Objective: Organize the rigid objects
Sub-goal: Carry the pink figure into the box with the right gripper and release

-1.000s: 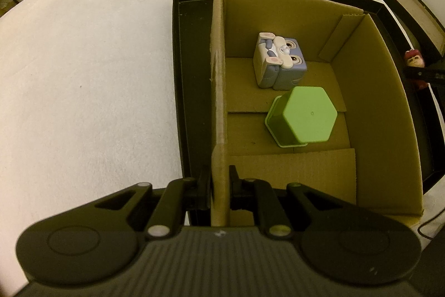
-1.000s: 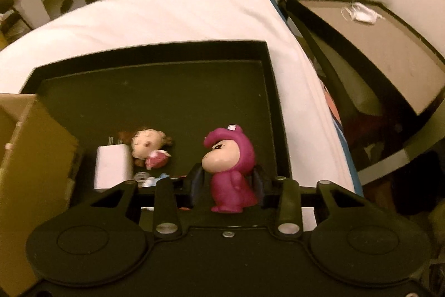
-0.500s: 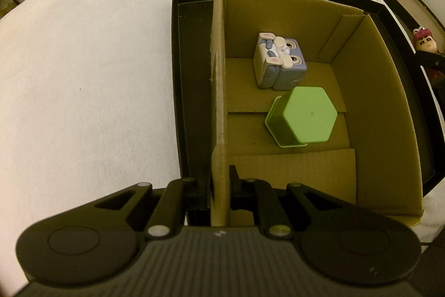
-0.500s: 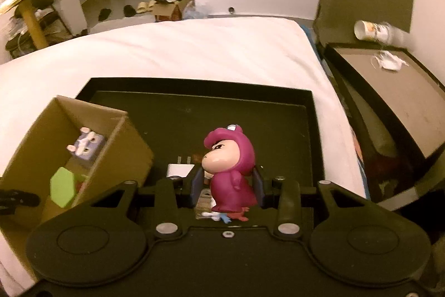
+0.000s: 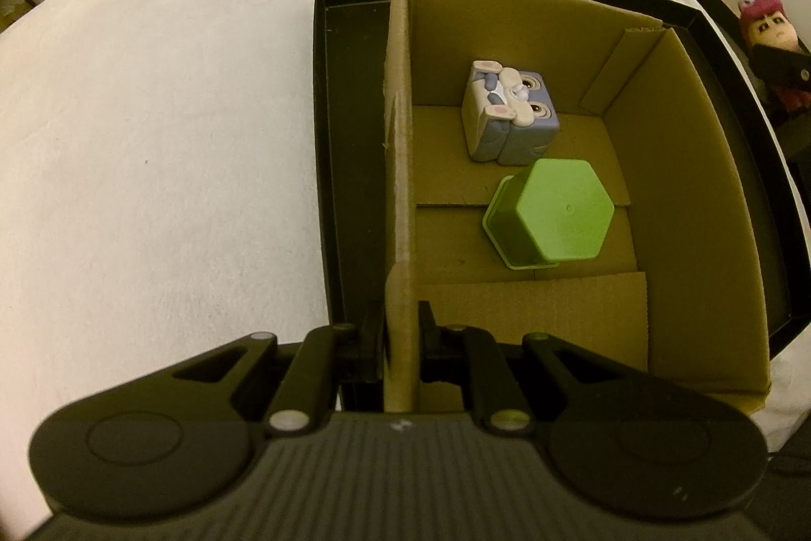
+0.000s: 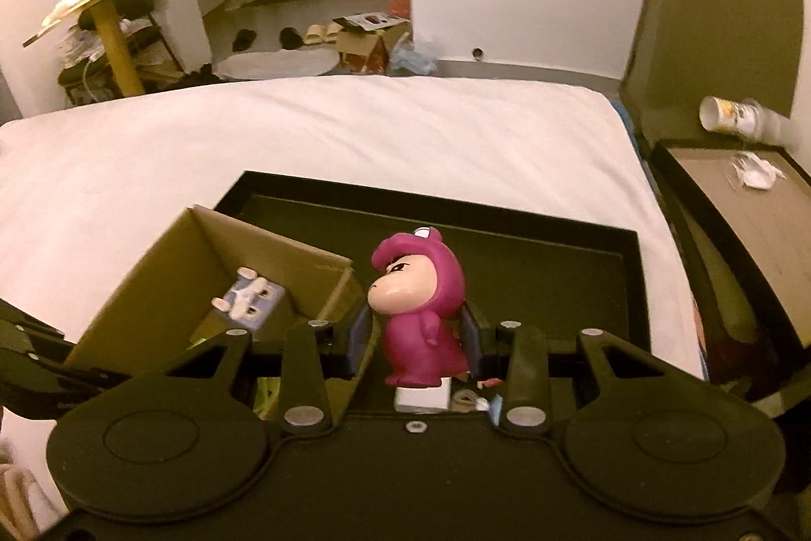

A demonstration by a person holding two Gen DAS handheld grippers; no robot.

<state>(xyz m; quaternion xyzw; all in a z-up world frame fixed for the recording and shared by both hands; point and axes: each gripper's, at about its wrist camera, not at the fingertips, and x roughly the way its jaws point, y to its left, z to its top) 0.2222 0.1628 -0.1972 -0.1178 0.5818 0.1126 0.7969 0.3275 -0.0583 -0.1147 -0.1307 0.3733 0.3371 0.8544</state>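
White bed cover point(image 5: 152, 135) fills most of both views; on it sits a shallow black tray point(image 5: 324, 125) with raised rim. Inside the tray, toward its left side, an open cardboard box point(image 5: 709, 211) stands upright, flaps folded in. Beyond the bed's right edge, a dark side table point(image 6: 750, 206) with a toppled paper cup point(image 6: 730, 117) and crumpled white scrap. Left gripper point(image 5: 401, 328) clamped tight on the box's left wall near its front corner, one finger outside, one inside, cardboard pinched between the pads. In the box: a green hexagonal cup point(image 5: 552, 214) lying mouth-down or on its side, base facing up, and just behind it, touching or nearly so, a blue-grey blocky animal figure point(image 5: 512, 117). Right gripper point(image 6: 418, 338) closed on a magenta dinosaur-suit figurine point(image 6: 420, 313), pads on either flank, figure upright, facing left, held above the tray floor just right of the box's near-right corner; same figurine visible at far right edge of the left view. Below it on the tray floor: a small white block point(image 6: 423, 399) and some small bits, too hidden to identify.
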